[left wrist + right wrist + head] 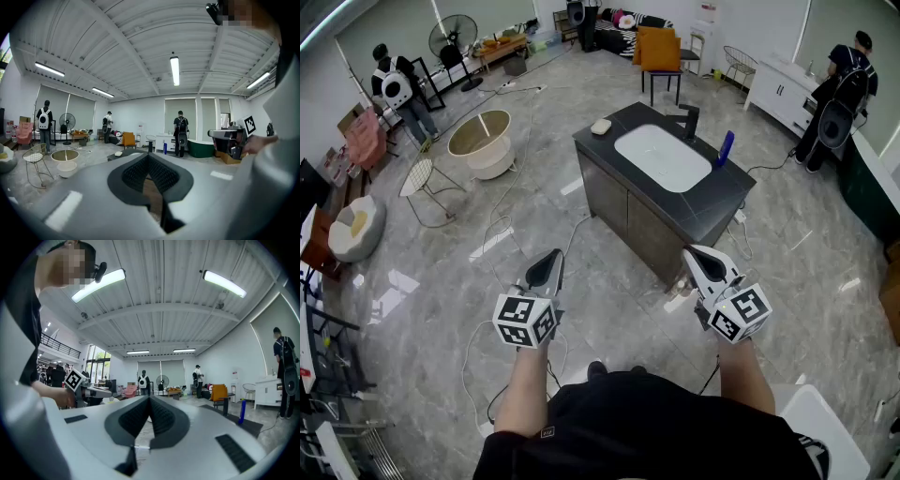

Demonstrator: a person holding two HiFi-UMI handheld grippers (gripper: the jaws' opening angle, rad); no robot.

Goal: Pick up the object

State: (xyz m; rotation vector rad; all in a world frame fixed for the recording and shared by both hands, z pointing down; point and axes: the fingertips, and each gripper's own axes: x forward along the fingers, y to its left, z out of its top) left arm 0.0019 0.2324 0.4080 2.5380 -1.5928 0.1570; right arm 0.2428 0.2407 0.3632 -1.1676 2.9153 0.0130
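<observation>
A dark cabinet (623, 202) with a white basin (662, 157) stands ahead of me on the floor. On its top are a blue bottle (726, 148), a small beige object (601, 126) and a black tap (689, 120). My left gripper (551, 261) hangs low at the left, short of the cabinet, jaws shut and empty. Close to the cabinet's near corner, my right gripper (694, 255) is likewise shut on nothing. In the left gripper view the closed pads (140, 176) point toward the cabinet (123, 154). The right gripper view shows the bottle (242, 412) to the right of its closed pads (161, 416).
A round beige tub (483, 141) and a wire chair (422, 178) stand to the left, with cables (502, 230) trailing over the marble floor. An orange chair (661, 52) is behind the cabinet. A white cupboard (783, 89) and a person (839, 94) are at the far right.
</observation>
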